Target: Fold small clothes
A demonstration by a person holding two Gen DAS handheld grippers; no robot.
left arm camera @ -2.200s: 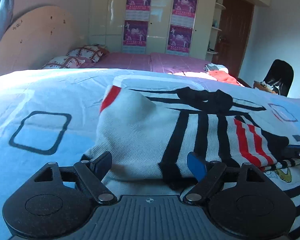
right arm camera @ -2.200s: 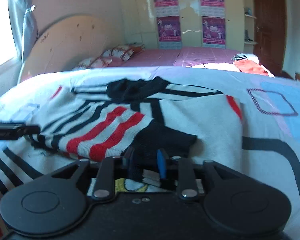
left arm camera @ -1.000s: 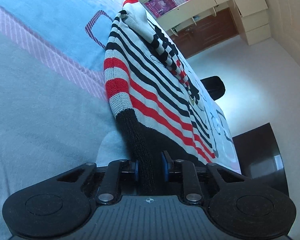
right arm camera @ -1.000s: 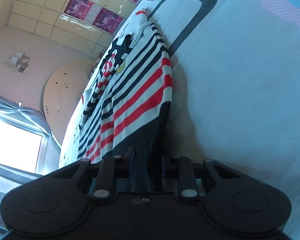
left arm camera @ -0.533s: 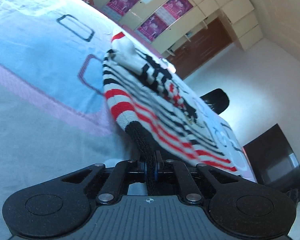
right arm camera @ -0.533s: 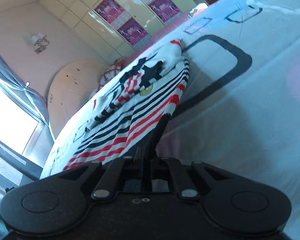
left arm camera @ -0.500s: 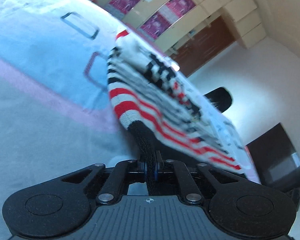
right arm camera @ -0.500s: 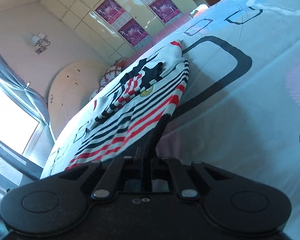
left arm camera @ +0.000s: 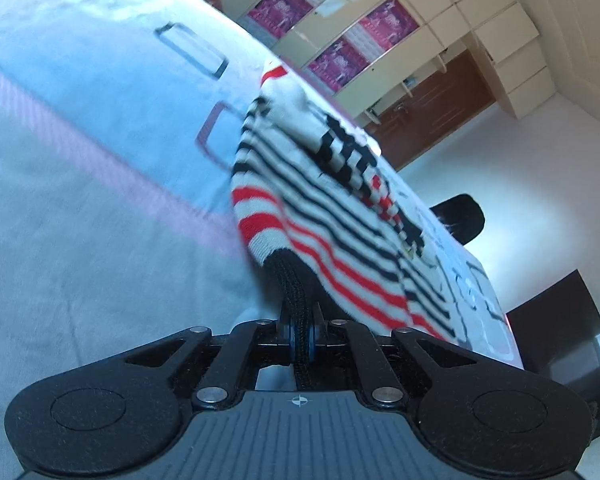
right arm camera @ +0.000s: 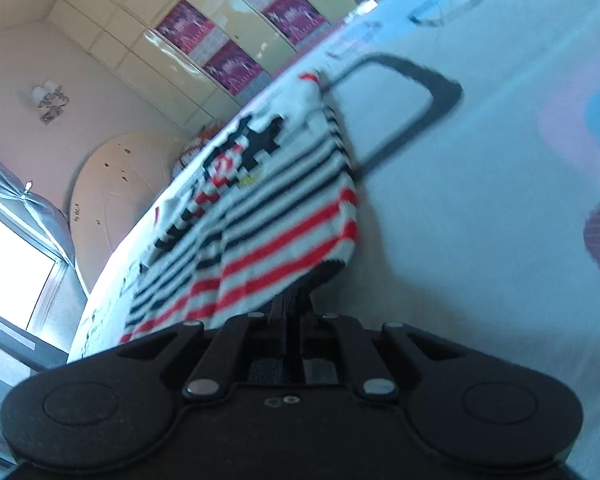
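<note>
A small knit sweater (left arm camera: 332, 216) with white, black and red stripes lies on the bed, its sleeves folded across its front. My left gripper (left arm camera: 300, 334) is shut on the black ribbed hem (left arm camera: 294, 284) at the sweater's left corner and lifts it off the bedsheet (left arm camera: 80, 200). My right gripper (right arm camera: 294, 322) is shut on the black hem (right arm camera: 320, 276) at the other corner of the sweater (right arm camera: 260, 232). The near end hangs raised between both grippers; the far end rests on the bedsheet (right arm camera: 480, 220).
The pale blue sheet has printed squares and a pink band. A wardrobe with purple posters (left arm camera: 340, 40) stands beyond the bed. A round headboard (right arm camera: 112, 184) and a window (right arm camera: 8, 276) are at the left. A dark chair (left arm camera: 460, 216) is at the right.
Both grippers keep their hold on the hem and have carried it further forward and up, so the sweater looks nearer and more foreshortened. The view is blurred by motion.
</note>
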